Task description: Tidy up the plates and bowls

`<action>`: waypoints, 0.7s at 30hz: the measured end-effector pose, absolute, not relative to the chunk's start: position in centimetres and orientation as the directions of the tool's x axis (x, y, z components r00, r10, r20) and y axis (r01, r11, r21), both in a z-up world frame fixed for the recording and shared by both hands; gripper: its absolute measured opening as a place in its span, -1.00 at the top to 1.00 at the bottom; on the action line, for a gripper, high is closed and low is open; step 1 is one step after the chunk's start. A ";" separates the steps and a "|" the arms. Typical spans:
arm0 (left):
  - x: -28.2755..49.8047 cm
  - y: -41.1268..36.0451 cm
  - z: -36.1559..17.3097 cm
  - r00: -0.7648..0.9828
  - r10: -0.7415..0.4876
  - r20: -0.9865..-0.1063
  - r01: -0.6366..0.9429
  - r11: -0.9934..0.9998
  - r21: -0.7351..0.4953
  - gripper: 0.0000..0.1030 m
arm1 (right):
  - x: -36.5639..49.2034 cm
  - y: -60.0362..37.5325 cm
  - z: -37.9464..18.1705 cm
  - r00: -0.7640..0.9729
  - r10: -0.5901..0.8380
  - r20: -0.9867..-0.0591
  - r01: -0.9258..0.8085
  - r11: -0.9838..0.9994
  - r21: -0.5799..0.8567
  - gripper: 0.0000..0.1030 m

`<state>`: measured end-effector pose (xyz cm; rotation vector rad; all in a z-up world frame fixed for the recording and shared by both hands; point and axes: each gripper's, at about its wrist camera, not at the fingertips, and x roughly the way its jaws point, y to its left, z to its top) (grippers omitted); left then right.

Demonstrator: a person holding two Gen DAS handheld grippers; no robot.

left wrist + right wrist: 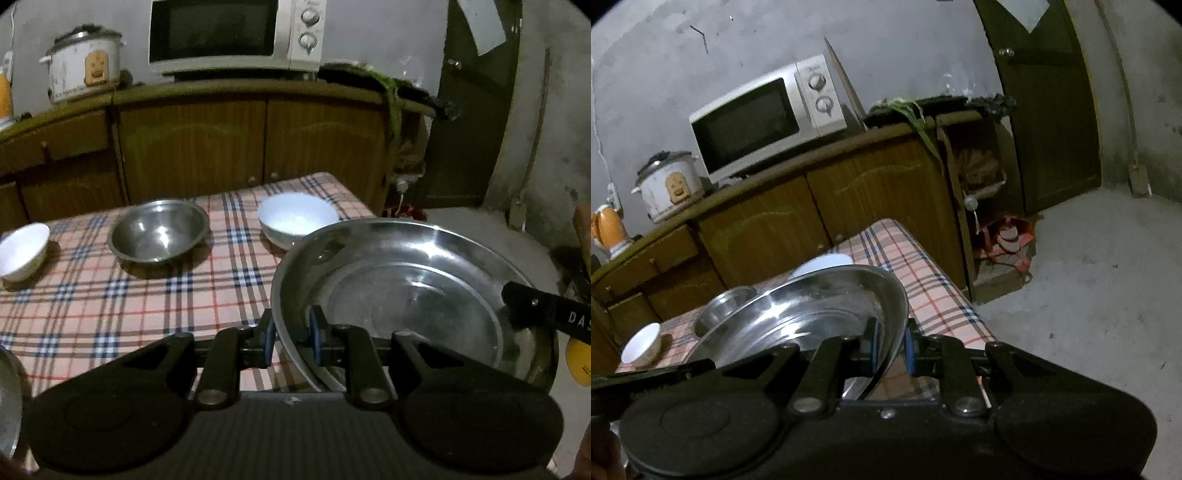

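A wide steel plate hangs tilted above the checked table. My left gripper is shut on its near left rim, blue pads on either side. My right gripper is shut on the opposite rim of the same steel plate, and its black finger shows at the plate's right edge. On the table stand a steel bowl, a white bowl behind the plate, and a second white bowl at the far left. The right wrist view shows the steel bowl and the white bowls.
A wooden cabinet runs behind the table with a microwave and a rice cooker on top. A dark door and bare concrete floor lie to the right. Another steel rim shows at the lower left.
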<state>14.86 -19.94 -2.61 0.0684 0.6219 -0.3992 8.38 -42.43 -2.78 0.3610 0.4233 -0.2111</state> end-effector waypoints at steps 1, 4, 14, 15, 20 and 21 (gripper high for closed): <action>14.5 -19.8 -2.3 0.744 -0.343 -0.573 0.386 0.921 -0.051 0.61 | 7.9 -42.3 -2.5 0.894 -0.124 -0.430 0.270 0.915 0.298 0.62; 13.3 -19.1 -1.6 0.757 -0.339 -0.559 0.385 0.922 -0.037 0.61 | 6.6 -41.5 -1.9 0.901 -0.123 -0.416 0.264 0.916 0.303 0.62; 10.7 -16.5 -0.3 0.789 -0.316 -0.526 0.357 0.934 -0.026 0.61 | 4.0 -38.6 -0.3 0.919 -0.105 -0.380 0.227 0.929 0.291 0.62; 10.5 -16.3 -0.2 0.792 -0.313 -0.524 0.354 0.935 -0.025 0.61 | 3.8 -38.3 -0.2 0.920 -0.103 -0.378 0.223 0.931 0.289 0.62; 9.4 -15.3 0.1 0.806 -0.297 -0.512 0.343 0.939 -0.004 0.61 | 3.2 -37.2 -0.1 0.921 -0.092 -0.378 0.210 0.936 0.284 0.62; 9.2 -15.0 0.1 0.808 -0.295 -0.510 0.340 0.940 -0.006 0.61 | 3.2 -37.0 0.0 0.922 -0.091 -0.377 0.208 0.937 0.282 0.62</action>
